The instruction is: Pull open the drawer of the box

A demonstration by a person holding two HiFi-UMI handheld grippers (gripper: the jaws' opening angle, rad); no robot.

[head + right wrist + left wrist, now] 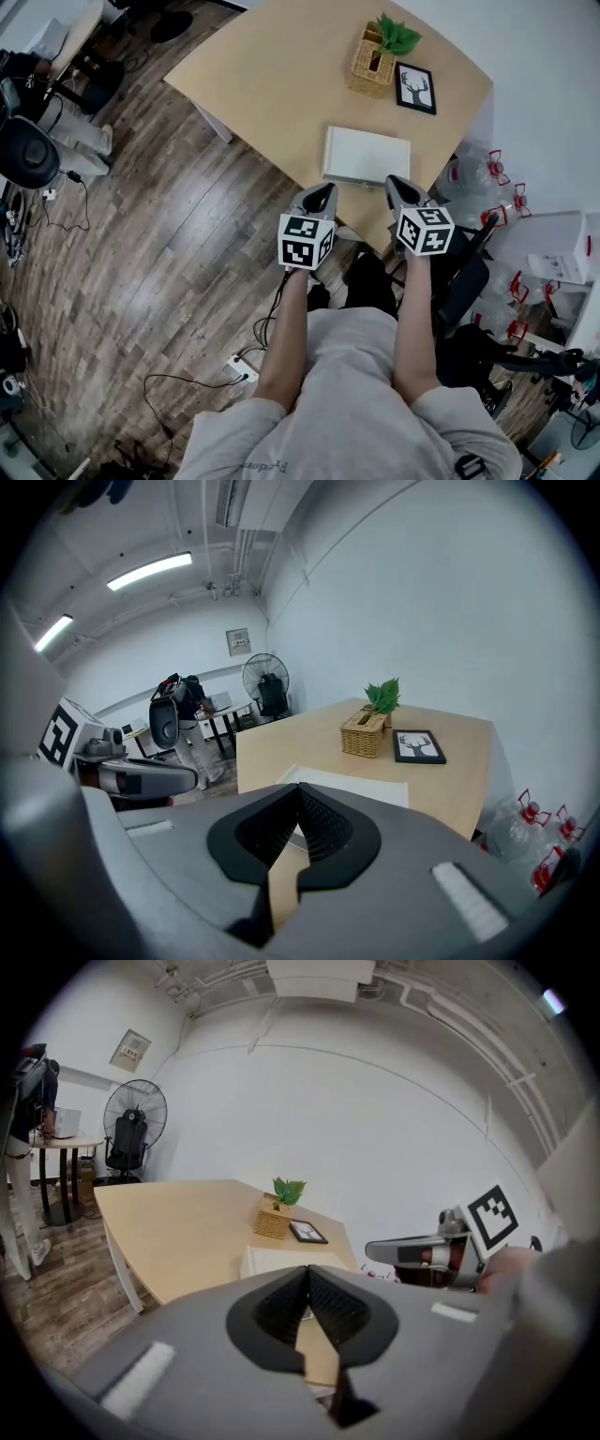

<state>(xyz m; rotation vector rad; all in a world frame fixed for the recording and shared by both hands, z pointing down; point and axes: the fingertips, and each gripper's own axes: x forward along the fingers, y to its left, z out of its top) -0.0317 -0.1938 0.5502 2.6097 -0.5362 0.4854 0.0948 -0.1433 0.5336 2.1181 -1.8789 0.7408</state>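
Note:
A flat white box (366,157) lies near the front edge of the beige table (281,84); no drawer gap shows from here. My left gripper (322,191) hangs just off the table edge at the box's front left corner, jaws shut on nothing. My right gripper (397,182) is at the box's front right corner, also shut and empty. In the left gripper view, the box (281,1262) sits just past the closed left gripper (307,1271), with the right gripper (422,1251) alongside. The right gripper view shows the box (361,786) beyond its closed gripper (298,789).
A wicker basket with a green plant (375,56) and a framed deer picture (415,87) stand at the table's far side. Water bottles with red handles (497,187) and a black chair (464,272) are at the right. Cables and a power strip (242,368) lie on the wood floor.

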